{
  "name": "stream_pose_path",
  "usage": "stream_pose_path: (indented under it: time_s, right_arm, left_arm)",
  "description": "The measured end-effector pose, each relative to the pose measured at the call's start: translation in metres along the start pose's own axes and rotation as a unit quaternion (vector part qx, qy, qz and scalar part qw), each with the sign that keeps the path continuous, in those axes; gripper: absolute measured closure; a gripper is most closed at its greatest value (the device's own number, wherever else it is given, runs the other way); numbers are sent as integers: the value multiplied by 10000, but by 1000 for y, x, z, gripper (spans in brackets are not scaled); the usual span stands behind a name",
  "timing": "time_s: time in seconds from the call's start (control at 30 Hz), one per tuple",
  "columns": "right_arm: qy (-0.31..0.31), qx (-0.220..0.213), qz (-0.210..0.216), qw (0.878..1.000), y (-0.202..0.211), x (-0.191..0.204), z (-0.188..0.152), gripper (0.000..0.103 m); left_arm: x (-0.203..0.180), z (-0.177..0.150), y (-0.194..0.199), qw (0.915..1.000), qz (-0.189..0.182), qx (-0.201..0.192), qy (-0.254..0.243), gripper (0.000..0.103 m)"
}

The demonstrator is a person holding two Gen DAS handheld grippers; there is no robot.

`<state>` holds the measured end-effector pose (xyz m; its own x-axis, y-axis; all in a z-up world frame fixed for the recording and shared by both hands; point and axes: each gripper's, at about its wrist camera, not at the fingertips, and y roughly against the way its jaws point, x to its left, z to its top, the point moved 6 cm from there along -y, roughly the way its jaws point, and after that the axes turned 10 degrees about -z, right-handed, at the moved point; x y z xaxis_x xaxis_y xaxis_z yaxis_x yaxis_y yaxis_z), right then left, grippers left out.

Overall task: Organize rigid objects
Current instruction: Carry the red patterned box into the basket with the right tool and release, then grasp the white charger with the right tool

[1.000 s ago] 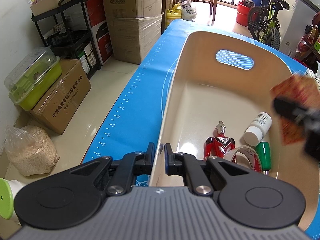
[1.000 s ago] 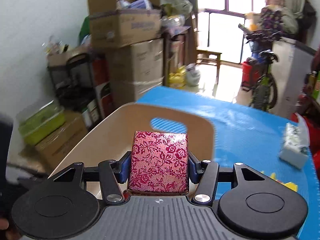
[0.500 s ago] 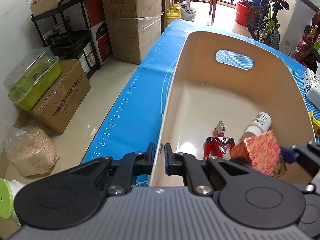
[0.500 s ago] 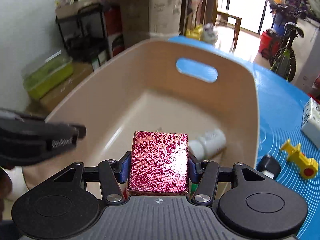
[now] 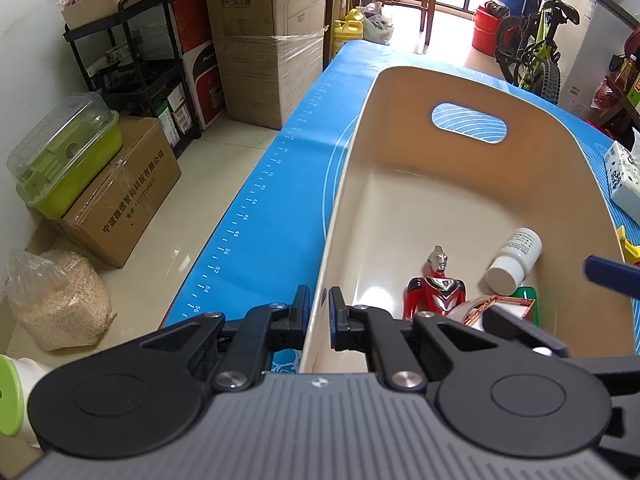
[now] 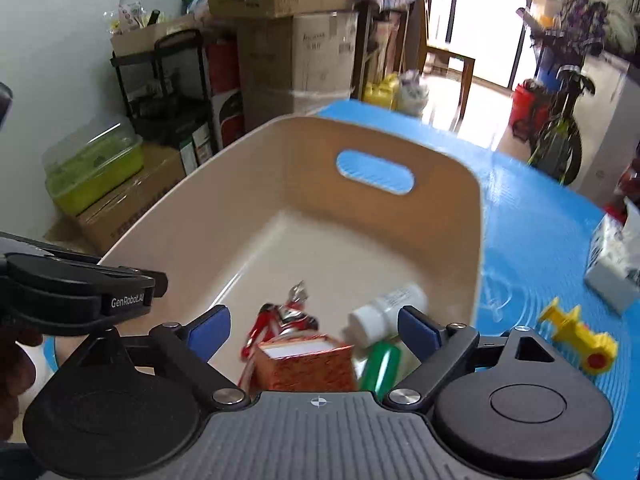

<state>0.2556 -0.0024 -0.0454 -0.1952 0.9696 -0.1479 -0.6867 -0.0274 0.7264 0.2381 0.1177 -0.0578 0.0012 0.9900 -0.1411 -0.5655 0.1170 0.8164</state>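
A beige bin (image 5: pixel 400 80) (image 6: pixel 248 200) stands on the blue mat. My left gripper (image 5: pixel 319 312) is shut on the bin's near-left wall. My right gripper (image 6: pixel 314 330) is open above the bin's near end; one blue pad shows in the left wrist view (image 5: pixel 608 272). A red floral box (image 6: pixel 306 366) (image 5: pixel 500 306) lies in the bin below it, on its side, free of the fingers. Beside it lie a red figure (image 5: pixel 436 284) (image 6: pixel 280 316), a white bottle (image 5: pixel 514 260) (image 6: pixel 386 308), a green item (image 6: pixel 380 368) and a tape roll (image 5: pixel 468 308).
On the mat right of the bin are a yellow toy (image 6: pixel 580 336) and a tissue pack (image 6: pixel 612 268) (image 5: pixel 624 176). Left of the table the floor holds cardboard boxes (image 5: pixel 120 192), a black shelf (image 5: pixel 140 72) and a bag of grain (image 5: pixel 60 300). A bicycle (image 5: pixel 536 52) stands behind.
My right gripper has opened and let go of the red floral box, which now lies in the bin. The left gripper has kept its hold on the bin wall.
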Motion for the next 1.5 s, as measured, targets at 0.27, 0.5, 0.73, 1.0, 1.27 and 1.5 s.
stream_pose_path:
  time_s: [0.27,0.5,0.73,1.0,1.27,1.5]
  right_arm:
    - [-200,-200,-207,9994,13,-30,9,9]
    - [-425,-444,-498,9969,30,-66,16,9]
    - [-831,-487,-870,9915,32,-112,10,7]
    - [-1327,20,-1219,9836,-4,-151,-30,7]
    - [-1488,498,-1212,9802,-49,-150,-67,10]
    - [-1568,714,-1211,9776,-75,-138,-89,14]
  left_arm:
    - [2,-1,-1,10000,22,14,-22,92]
    - [3,0,-1,10000,15,13,-15,91]
    - [3,-1,-2,10000,13,14,-10,91]
    - [2,-1,-1,10000,11,14,-9,91]
    - [3,-1,-1,10000,18,11,-26,91]
    - [3,-1,-2,10000,35,9,-53,91]
